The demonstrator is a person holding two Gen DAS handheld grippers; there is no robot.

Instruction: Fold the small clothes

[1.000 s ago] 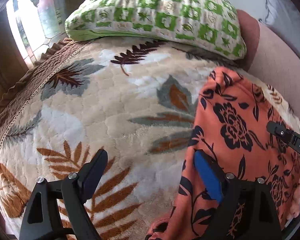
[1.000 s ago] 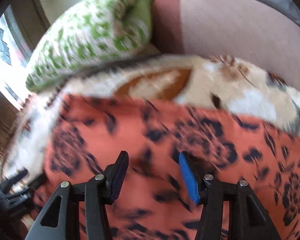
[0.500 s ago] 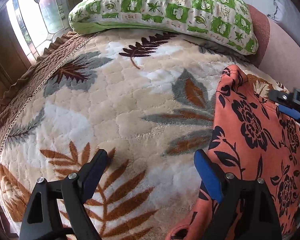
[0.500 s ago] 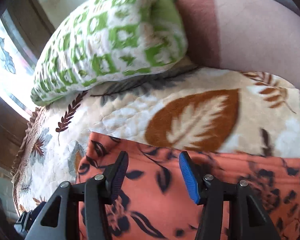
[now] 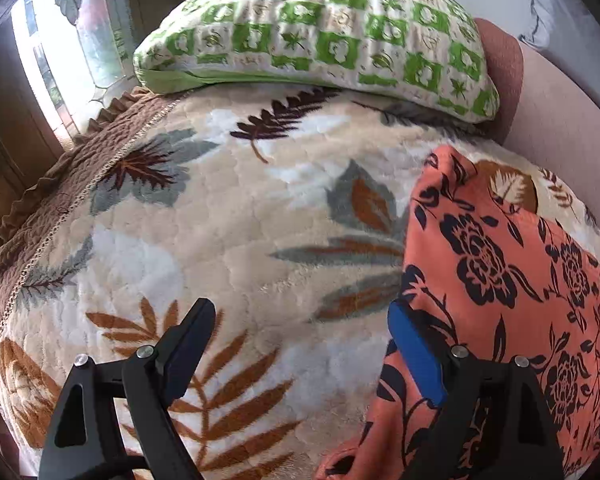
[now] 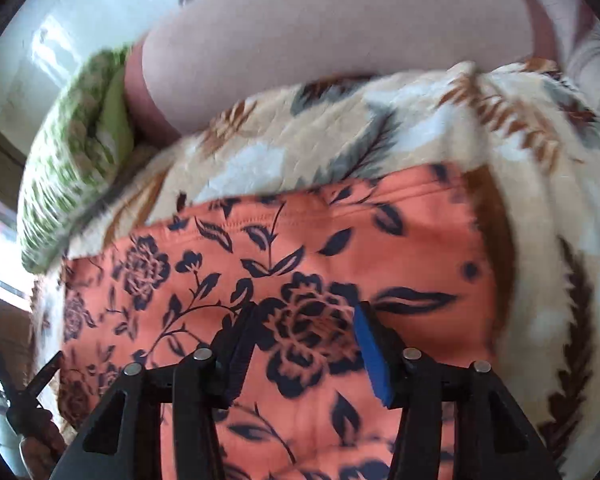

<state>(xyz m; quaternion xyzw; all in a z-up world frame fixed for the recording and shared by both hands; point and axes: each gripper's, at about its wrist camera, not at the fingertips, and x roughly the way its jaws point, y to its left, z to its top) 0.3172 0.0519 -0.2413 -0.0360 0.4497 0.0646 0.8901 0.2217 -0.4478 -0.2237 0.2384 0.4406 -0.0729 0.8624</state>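
The orange floral garment (image 6: 300, 264) lies flat on the leaf-print blanket (image 5: 204, 240), at 3 o'clock in the left view. Left tongs (image 5: 300, 356) gape wide, empty. Right tongs (image 6: 300, 352), half open and closing, hover empty above the cloth; best pinch one hem edge cleanly

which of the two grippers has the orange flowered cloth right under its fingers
The right gripper: orange floral garment fills the space beneath it; the left gripper hovers mostly over the leaf-patterned blanket.
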